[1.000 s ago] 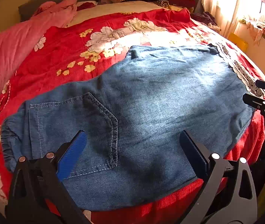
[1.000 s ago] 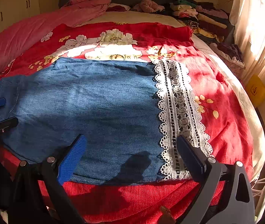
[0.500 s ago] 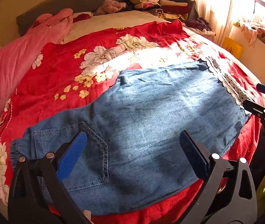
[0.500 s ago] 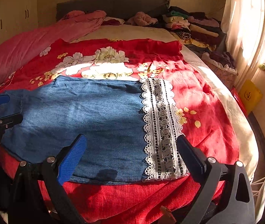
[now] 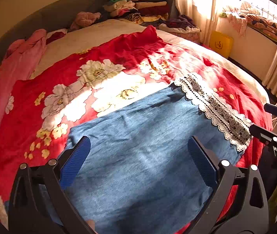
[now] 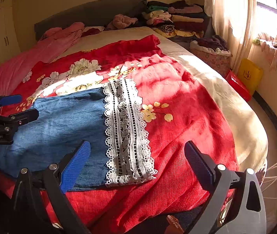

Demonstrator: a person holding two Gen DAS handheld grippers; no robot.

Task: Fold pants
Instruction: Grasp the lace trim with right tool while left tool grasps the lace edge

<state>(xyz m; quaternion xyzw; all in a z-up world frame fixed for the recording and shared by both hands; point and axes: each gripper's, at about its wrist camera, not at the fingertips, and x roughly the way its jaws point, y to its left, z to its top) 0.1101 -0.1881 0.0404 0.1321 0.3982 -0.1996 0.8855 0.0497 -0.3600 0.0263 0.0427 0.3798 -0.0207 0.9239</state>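
Blue denim pants (image 5: 144, 156) lie flat across the near side of the bed, with a white lace hem (image 5: 216, 111) at their right end. They also show in the right wrist view (image 6: 60, 128), lace hem (image 6: 126, 132) included. My left gripper (image 5: 138, 154) is open and empty, held over the middle of the denim. My right gripper (image 6: 136, 156) is open and empty, held over the lace hem and the red cover beside it. Each gripper shows in the other's view, the right one (image 5: 271, 124) at the right edge and the left one (image 6: 13, 107) at the left edge.
The pants lie on a red flowered bedcover (image 6: 177, 101). A pink quilt (image 5: 5, 78) runs along the left side. Stacked folded clothes (image 6: 173, 21) sit at the headboard corner. A basket of clothes (image 6: 212, 50) and a yellow bag (image 6: 249, 74) stand by the curtained window.
Both grippers have swung to the right along the pants. The left view has left the pocket and waist end and now faces the leg and lace hem. Both stay open.
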